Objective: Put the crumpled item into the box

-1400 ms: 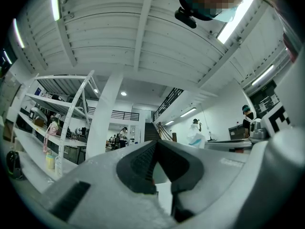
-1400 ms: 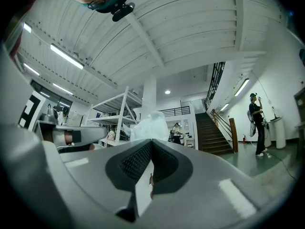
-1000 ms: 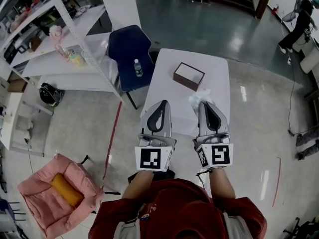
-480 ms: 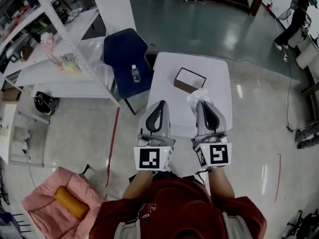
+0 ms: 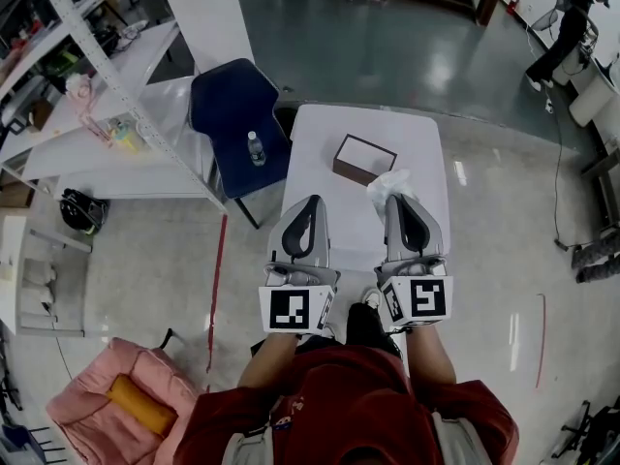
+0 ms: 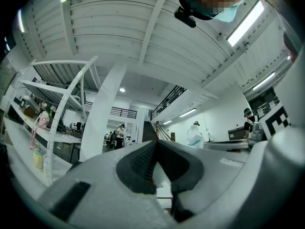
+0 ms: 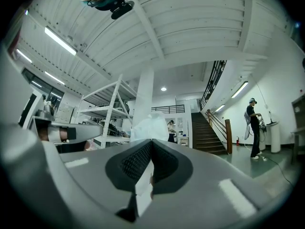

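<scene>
A brown box (image 5: pixel 364 158) with a white inside stands open on the small white table (image 5: pixel 329 134), a little left of the middle. The crumpled white item (image 5: pixel 389 184) sticks out from the tip of my right gripper (image 5: pixel 405 201), which is shut on it just right of and nearer than the box. In the right gripper view the crumpled item (image 7: pixel 148 127) rises just past the closed jaw tips (image 7: pixel 151 143). My left gripper (image 5: pixel 304 205) is shut and holds nothing, level with the right one over the table's near left part; its jaws meet in the left gripper view (image 6: pixel 155 145).
A dark blue chair (image 5: pixel 237 105) with a small bottle (image 5: pixel 253 148) on its seat stands at the table's left. White shelving (image 5: pixel 87 85) runs along the far left. A pink cushioned seat (image 5: pixel 116 405) is on the floor at lower left. A person (image 5: pixel 565 29) stands far off at upper right.
The right gripper has carried the crumpled item a little forward, closer to the box. The left gripper stays alongside, and the head view has shifted slightly.
</scene>
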Demonstrator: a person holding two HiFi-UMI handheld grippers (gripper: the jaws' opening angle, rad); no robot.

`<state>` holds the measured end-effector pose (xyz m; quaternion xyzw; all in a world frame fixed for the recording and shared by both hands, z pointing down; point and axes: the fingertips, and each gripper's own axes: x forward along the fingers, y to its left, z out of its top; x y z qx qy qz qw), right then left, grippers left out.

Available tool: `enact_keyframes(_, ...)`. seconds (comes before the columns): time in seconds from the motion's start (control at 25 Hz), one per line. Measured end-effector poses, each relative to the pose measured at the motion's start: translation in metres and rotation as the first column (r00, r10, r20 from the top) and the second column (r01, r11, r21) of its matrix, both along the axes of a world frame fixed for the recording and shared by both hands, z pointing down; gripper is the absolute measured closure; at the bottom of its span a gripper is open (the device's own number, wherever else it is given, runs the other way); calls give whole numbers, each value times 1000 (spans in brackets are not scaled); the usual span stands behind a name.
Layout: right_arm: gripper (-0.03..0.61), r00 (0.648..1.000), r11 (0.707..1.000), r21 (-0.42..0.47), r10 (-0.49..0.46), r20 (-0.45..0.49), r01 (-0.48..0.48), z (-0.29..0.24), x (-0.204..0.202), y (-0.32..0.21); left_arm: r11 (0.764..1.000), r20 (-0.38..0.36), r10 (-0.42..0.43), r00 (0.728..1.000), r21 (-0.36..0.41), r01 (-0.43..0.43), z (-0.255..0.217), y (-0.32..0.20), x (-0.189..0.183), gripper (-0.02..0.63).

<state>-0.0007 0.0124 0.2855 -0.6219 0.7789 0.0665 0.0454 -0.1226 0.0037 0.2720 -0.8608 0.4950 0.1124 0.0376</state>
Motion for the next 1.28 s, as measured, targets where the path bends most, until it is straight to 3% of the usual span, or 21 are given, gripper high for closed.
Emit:
enact_keyframes(0.52, 574, 1000, 1000, 9, -14, 20, 14, 0, 74, -64, 1000, 29, -15, 999, 10, 15, -1, -60, 74, 611)
enact_keyframes(0.88, 574, 999, 999, 21, -26, 37, 25, -6, 143, -112, 1000, 49, -6, 999, 25, 5, -13, -106, 146, 611)
enact_keyframes(1.28, 575, 996, 998, 25, -67, 53, 65, -5, 185, -144, 998, 62, -50, 997, 30, 49, -14, -137, 187, 611)
